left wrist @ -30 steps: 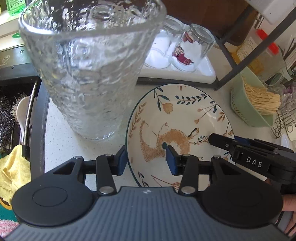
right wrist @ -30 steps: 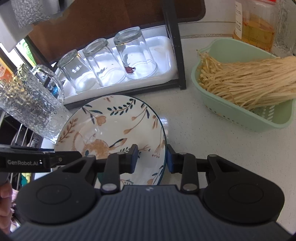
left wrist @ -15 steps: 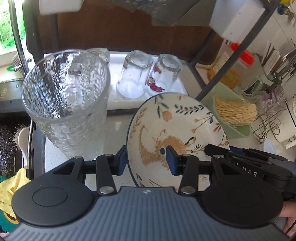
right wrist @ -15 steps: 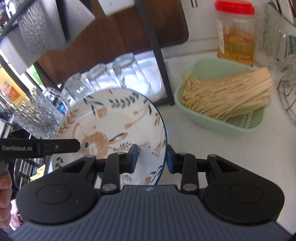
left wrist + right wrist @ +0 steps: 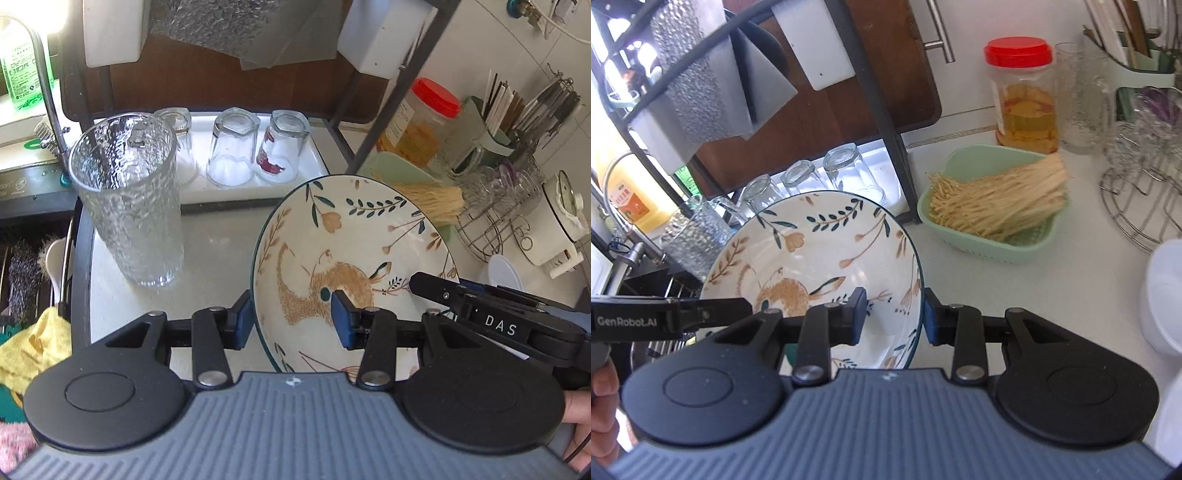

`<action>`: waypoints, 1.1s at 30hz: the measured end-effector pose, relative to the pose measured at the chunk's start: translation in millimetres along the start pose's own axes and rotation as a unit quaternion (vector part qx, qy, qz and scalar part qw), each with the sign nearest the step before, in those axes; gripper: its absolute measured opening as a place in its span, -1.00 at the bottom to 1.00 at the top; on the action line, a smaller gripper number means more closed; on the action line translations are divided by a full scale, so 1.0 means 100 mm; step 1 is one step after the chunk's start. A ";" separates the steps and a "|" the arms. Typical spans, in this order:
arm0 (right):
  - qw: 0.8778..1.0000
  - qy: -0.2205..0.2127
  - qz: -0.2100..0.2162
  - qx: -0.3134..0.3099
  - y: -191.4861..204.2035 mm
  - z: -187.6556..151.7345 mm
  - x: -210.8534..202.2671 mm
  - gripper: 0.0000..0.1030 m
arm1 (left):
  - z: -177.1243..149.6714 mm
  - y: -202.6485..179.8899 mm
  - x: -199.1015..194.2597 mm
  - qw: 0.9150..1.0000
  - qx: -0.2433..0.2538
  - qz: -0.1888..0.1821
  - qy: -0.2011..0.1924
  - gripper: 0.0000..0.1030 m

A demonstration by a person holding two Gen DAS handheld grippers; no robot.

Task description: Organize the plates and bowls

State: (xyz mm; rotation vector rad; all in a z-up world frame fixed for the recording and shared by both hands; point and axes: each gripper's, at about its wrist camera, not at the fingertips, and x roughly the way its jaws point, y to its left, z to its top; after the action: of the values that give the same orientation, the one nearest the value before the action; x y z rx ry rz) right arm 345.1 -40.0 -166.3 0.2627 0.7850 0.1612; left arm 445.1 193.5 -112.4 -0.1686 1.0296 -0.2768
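A cream bowl with a blue rim and a painted brown animal and leaves [image 5: 347, 254] is held up off the white counter between both grippers. My left gripper [image 5: 291, 319] is shut on the bowl's left rim. My right gripper [image 5: 892, 319] is shut on the bowl's right rim [image 5: 918, 295]. The bowl also shows in the right wrist view [image 5: 812, 254], tilted up toward the cameras. Each gripper's arm shows in the other's view.
A tall textured glass [image 5: 129, 199] stands left of the bowl. Upturned glasses [image 5: 255, 147] sit on a white tray under a black rack. A green basket of noodles [image 5: 993, 210], a red-lidded jar [image 5: 1023, 96] and a wire rack [image 5: 1141, 199] stand to the right. A sink lies at far left.
Both grippers have lifted the bowl up off the counter and pulled it back. The tall glass and the rack now look farther away and lower.
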 end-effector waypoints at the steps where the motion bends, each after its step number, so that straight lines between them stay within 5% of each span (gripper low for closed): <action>1: 1.000 0.002 0.000 0.002 0.00 -0.02 -0.06 -0.31 | -0.03 -0.03 -0.04 1.000 0.003 0.000 0.001 -0.03; 10: 0.999 0.050 -0.002 -0.011 -0.04 -0.23 -0.32 -0.31 | -0.25 -0.18 -0.22 1.000 0.004 0.005 0.020 -0.03; 33: 0.994 0.102 0.000 -0.040 -0.23 -0.71 -0.30 -0.32 | -0.87 -0.23 0.08 0.997 -0.001 0.015 0.071 -0.03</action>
State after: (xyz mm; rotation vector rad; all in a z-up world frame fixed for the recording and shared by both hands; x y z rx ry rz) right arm 274.6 -57.2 -201.0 0.1709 0.9795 0.2217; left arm 370.9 168.5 -157.3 -0.1362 1.1731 -0.2633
